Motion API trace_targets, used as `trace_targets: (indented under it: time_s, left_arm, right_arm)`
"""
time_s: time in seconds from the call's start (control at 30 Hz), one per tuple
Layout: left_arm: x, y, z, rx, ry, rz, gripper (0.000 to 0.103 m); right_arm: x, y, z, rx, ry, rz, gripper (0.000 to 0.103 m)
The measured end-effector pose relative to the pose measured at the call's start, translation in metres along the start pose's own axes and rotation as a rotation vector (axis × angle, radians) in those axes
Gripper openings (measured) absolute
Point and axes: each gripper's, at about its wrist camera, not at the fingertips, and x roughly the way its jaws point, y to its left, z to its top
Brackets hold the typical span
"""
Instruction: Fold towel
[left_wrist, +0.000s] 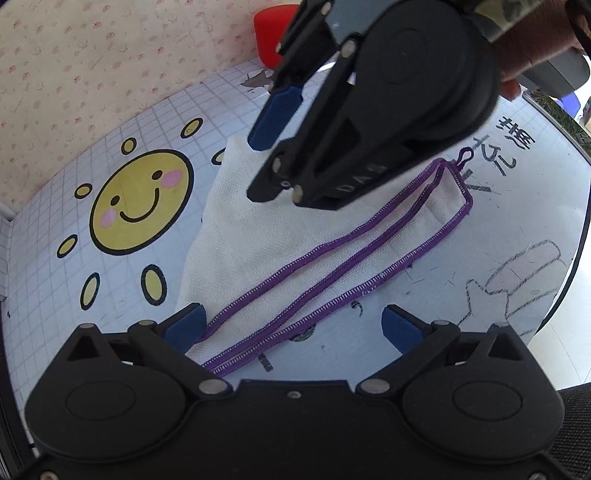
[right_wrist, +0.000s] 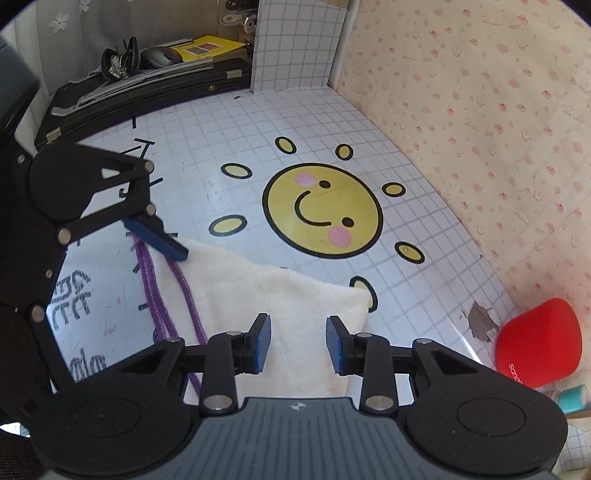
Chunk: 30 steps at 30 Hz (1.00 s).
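At the far left, the smiling sun (left_wrist: 142, 202) printed on the gridded table (left_wrist: 369, 343) lies bare, the cloth just beside it. Next along is the towel (left_wrist: 258, 236), cream with purple stitched edging (left_wrist: 332, 273), lying flat on the table and already doubled over; its hems run side by side, which suggests at least one fold is made and the edges were lined up on purpose.

The left gripper (left_wrist: 293, 328) sits low at the near end of the towel with its blue fingers (left_wrist: 186, 325) spread wide, gripping nothing; one pad is at the cloth's corner, probably placed to pick up that end for the next fold.

Further right, the right gripper (right_wrist: 298, 345) hangs over the far end of the towel, its jaws apart and empty as well, seemingly poised above the opposite corner so both ends could rise together.

A red rounded thing (right_wrist: 539, 343) stands off by the patterned wall (right_wrist: 498, 110), well clear.
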Motion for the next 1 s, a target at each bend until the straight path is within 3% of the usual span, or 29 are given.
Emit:
trace_targets:
  time_s: [0.1, 0.27, 0.43, 0.53, 0.63, 0.67, 1.0]
  left_arm:
    - [0.0, 0.0, -0.003, -0.013, -0.005, -0.015, 0.102]
    - [-0.001, 0.002, -0.005, -0.027, 0.005, -0.013, 0.102]
    - [-0.001, 0.006, -0.005, -0.05, 0.003, -0.023, 0.102]
    - [0.002, 0.008, -0.003, -0.049, -0.003, -0.024, 0.103]
    - [0.006, 0.014, 0.004, -0.054, -0.007, -0.021, 0.103]
    - [0.007, 0.015, 0.007, -0.059, -0.008, -0.018, 0.103]
    - [0.023, 0.037, 0.04, -0.093, -0.023, 0.014, 0.102]
  right_arm:
    - [0.01, -0.007, 0.005, 0.049, -0.012, 0.02, 0.032]
    - [0.028, -0.011, -0.001, 0.118, 0.043, 0.09, 0.033]
    - [0.028, -0.015, -0.006, 0.151, 0.041, 0.089, 0.035]
    - [0.029, -0.017, -0.007, 0.146, 0.038, 0.068, 0.043]
    - [0.031, -0.024, -0.008, 0.162, 0.036, 0.056, 0.057]
    - [0.033, -0.027, -0.008, 0.167, 0.033, 0.054, 0.065]
    - [0.028, -0.043, -0.002, 0.189, -0.006, 0.004, 0.067]
